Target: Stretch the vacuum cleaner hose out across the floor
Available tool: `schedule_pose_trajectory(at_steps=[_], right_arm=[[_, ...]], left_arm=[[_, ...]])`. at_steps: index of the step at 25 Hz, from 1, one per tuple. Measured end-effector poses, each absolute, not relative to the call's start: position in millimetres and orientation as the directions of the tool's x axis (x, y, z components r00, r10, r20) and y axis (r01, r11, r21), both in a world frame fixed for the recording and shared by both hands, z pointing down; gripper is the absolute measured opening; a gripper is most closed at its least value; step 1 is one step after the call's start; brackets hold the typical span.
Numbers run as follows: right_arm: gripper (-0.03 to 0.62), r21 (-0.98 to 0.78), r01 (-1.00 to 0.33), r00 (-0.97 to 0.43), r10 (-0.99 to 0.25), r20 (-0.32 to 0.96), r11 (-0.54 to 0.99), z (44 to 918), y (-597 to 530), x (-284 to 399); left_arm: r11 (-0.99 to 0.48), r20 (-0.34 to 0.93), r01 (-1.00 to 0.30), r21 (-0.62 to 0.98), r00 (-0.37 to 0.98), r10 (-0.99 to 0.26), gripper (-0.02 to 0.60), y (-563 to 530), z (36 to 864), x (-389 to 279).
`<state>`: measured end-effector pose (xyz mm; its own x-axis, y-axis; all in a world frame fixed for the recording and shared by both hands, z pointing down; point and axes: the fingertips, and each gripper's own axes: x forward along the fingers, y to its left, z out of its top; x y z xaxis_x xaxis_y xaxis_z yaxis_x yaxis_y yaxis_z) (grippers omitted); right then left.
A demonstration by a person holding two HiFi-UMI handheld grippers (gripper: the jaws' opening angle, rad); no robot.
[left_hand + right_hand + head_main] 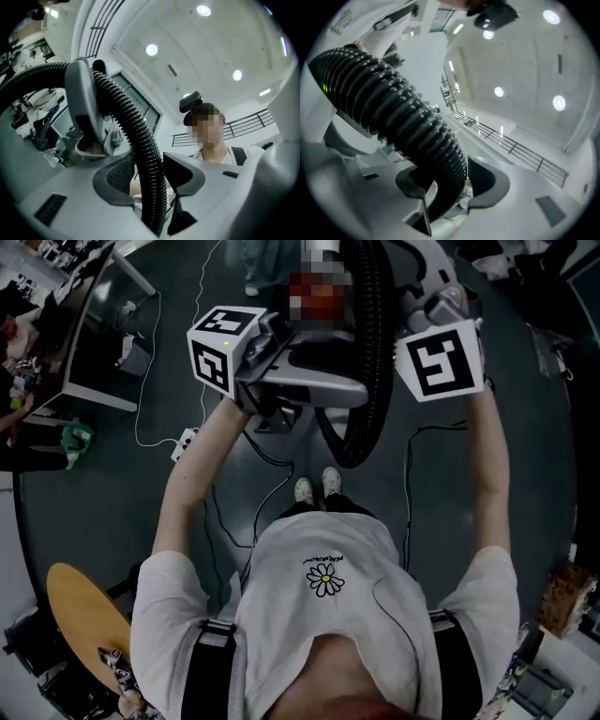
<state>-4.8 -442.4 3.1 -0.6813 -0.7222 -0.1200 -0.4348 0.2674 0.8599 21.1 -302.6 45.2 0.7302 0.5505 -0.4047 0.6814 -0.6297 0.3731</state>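
The black ribbed vacuum hose (372, 352) hangs in a loop in front of me, down to about shoe level. In the head view my left gripper (349, 390) reaches it from the left, and my right gripper (401, 341) from the right, both held up at chest height. In the left gripper view the hose (140, 140) fills the space between the jaws of the left gripper (149, 179), beside a grey plastic vacuum part (84, 103). In the right gripper view the hose (403, 122) bends down through the right gripper (450, 183), whose pads touch both its sides.
Thin cables and a white power strip (185, 442) lie on the dark floor near my shoes (317, 487). A desk (94, 352) stands at the far left and a round wooden stool (84, 615) at the near left. Boxes and clutter (567, 601) line the right edge.
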Motion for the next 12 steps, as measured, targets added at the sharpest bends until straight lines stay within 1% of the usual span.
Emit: schedule_pose_trajectory(at_steps=[2,4,6,9,12], right_arm=[[0.210,0.717,-0.557,-0.725,-0.667,-0.173,0.419,-9.5,-435.2,-15.2],[0.210,0.598,-0.618,-0.743,-0.628,-0.232,0.511,-13.1,-430.7,-21.4],[0.210,0.545,-0.646,-0.733,-0.633,-0.249,0.534,-11.3,-426.0,-24.6],[0.210,0.478,-0.676,-0.713,-0.663,-0.229,0.561,-2.8,-426.3,-22.5],[0.214,0.392,-0.693,-0.710,-0.664,-0.232,0.605,12.4,-427.9,-18.2]], left_arm=[[-0.645,-0.444,0.686,0.337,0.719,0.534,0.186,-294.7,27.5,11.1],[-0.648,-0.468,0.690,0.322,0.711,0.524,0.186,-291.9,22.4,6.5],[-0.618,-0.534,0.719,0.318,0.674,0.510,0.186,-288.8,18.6,-2.9],[-0.524,-0.676,0.791,0.317,0.575,0.460,0.186,-291.2,7.9,-17.4],[-0.483,-0.727,0.817,0.314,0.534,0.432,0.186,-294.2,9.7,-19.1]])
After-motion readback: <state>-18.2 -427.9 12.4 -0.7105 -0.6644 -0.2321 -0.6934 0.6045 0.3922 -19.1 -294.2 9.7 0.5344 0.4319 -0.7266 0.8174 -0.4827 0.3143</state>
